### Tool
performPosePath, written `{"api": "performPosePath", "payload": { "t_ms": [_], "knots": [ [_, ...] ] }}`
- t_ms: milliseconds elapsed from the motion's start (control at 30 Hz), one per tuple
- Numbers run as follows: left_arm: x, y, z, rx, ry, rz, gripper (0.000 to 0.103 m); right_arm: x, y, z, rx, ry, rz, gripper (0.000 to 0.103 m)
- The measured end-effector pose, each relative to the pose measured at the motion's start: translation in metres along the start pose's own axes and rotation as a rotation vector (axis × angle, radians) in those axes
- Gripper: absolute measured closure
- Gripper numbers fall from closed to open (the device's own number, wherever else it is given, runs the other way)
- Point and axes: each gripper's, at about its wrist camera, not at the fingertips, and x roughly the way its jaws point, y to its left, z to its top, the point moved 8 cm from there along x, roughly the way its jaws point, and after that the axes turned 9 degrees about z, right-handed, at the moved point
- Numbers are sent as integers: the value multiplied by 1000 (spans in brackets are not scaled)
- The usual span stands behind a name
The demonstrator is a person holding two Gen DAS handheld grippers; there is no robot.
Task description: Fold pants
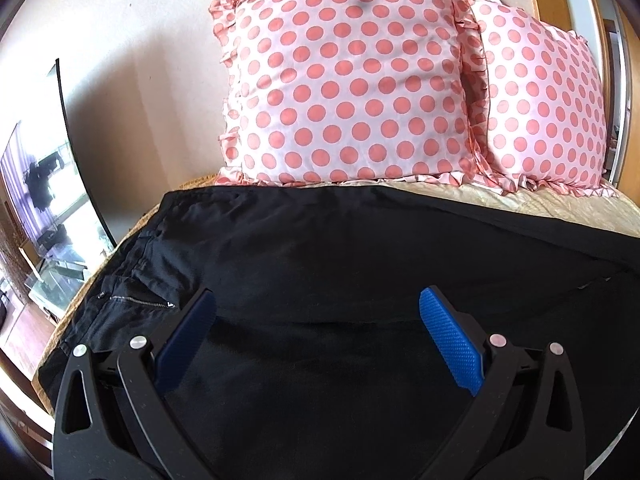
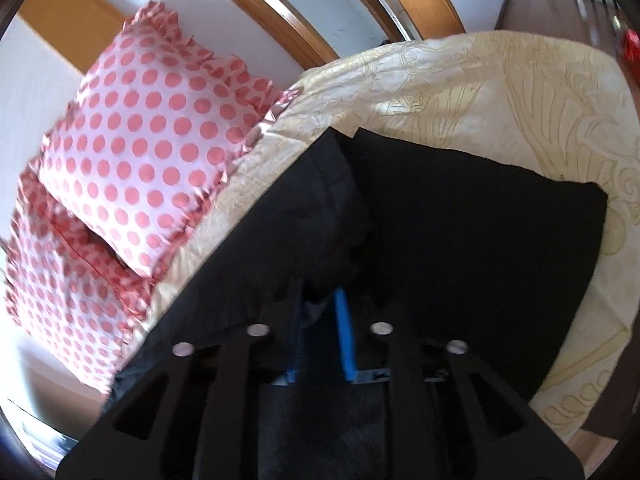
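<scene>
Black pants point(image 1: 320, 248) lie spread across a bed, waistband and a zipped pocket point(image 1: 136, 300) at the left. My left gripper point(image 1: 318, 304) is open just above the pants' upper part, blue fingers point(image 1: 452, 344) wide apart, holding nothing. In the right wrist view the pants point(image 2: 480, 216) lie with the leg ends toward the far side. My right gripper point(image 2: 320, 300) is shut on a raised fold of the pants' cloth point(image 2: 320, 216), lifted off the bed; the blue fingers point(image 2: 345, 340) stand close together with fabric between them.
Two pink polka-dot pillows point(image 1: 344, 80) point(image 2: 148, 132) lean against the wall at the head of the bed. The cream and gold bedspread point(image 2: 460, 92) shows around the pants. A mirror or glass panel point(image 1: 44, 200) stands to the left, wooden frames point(image 2: 280, 16) behind.
</scene>
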Motion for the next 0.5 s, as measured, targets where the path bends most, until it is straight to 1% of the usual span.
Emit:
{"api": "performPosePath", "payload": {
  "t_ms": [67, 133, 200, 233, 267, 367, 433, 500],
  "knots": [
    [1, 2, -1, -11, 13, -8, 2, -1, 1, 3, 21, -13, 17, 66],
    [0, 4, -2, -21, 17, -8, 2, 0, 0, 7, 12, -31, 3, 65],
    [0, 6, -3, -25, 17, -4, 2, 4, 0, 11, -21, -38, -24, 71],
    [-1, 6, -3, -26, 17, -2, 2, 6, -1, 13, -24, -35, -25, 90],
    [-2, 6, -3, -26, 15, 0, 2, 7, 1, 14, -27, -31, -8, 97],
    [-6, 7, -2, -20, 1, 13, 2, -8, 13, 27, -63, -78, 50, 97],
    [-10, 9, -1, -13, -20, 25, 2, -33, 27, 38, -99, -143, 87, 97],
    [-15, 10, 1, -12, -43, 27, 2, -56, 33, 42, -119, -192, 106, 97]
  ]
}}
